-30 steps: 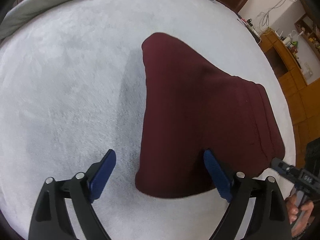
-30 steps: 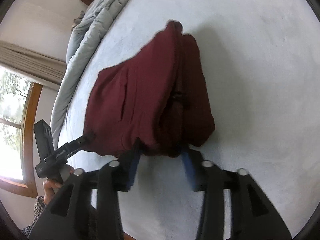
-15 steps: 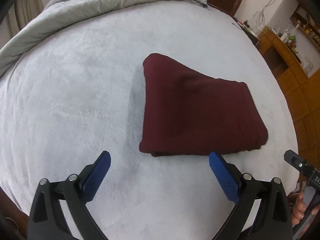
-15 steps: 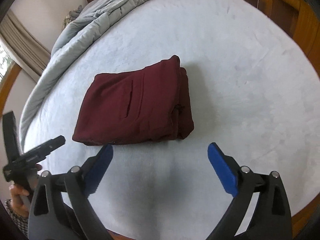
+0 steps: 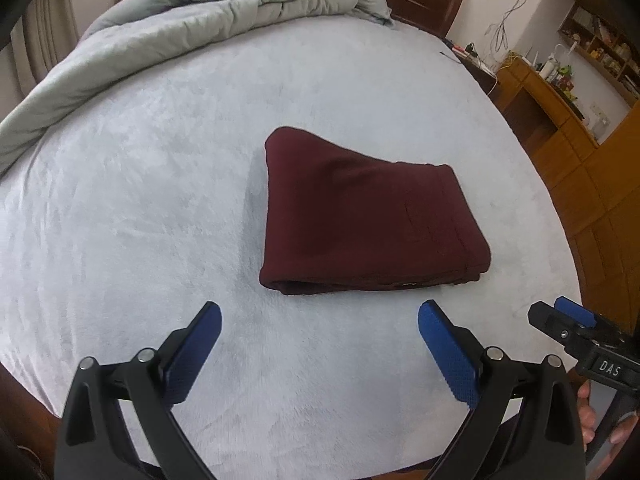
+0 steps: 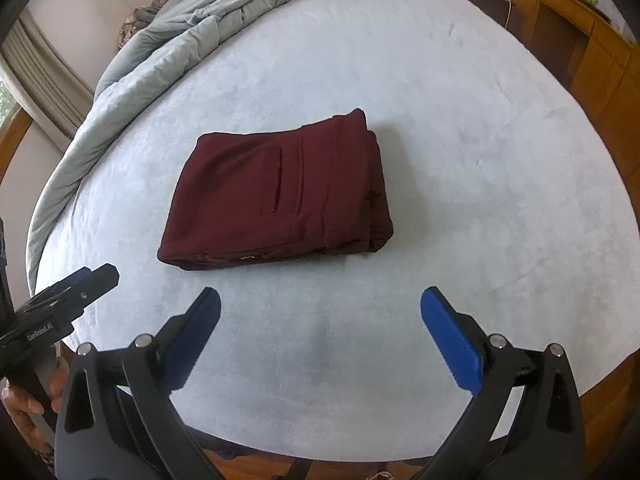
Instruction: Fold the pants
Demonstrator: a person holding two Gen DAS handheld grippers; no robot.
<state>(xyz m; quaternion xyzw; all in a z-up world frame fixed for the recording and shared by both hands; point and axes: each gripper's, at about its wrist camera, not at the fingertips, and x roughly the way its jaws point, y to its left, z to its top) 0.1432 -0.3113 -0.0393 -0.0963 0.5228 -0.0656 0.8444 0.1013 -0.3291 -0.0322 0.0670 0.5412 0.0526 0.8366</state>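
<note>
Folded pants on the bed, both claws clear of them

The bed (image 5: 160, 200) fills both views under a pale plush cover, a grey comforter (image 5: 180, 20) bunched along its far edge. The maroon pants (image 5: 360, 216) lie near the middle — a compact folded stack, pocket slit facing up. The left claw (image 5: 320, 316) and right claw (image 6: 320, 300) hover at the near edge — each spread wide, holding nothing.

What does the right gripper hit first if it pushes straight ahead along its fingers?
Likely the folded maroon pants, near their front edge. The right gripper is open; only bare bed cover lies between, though depth is unclear.
</note>
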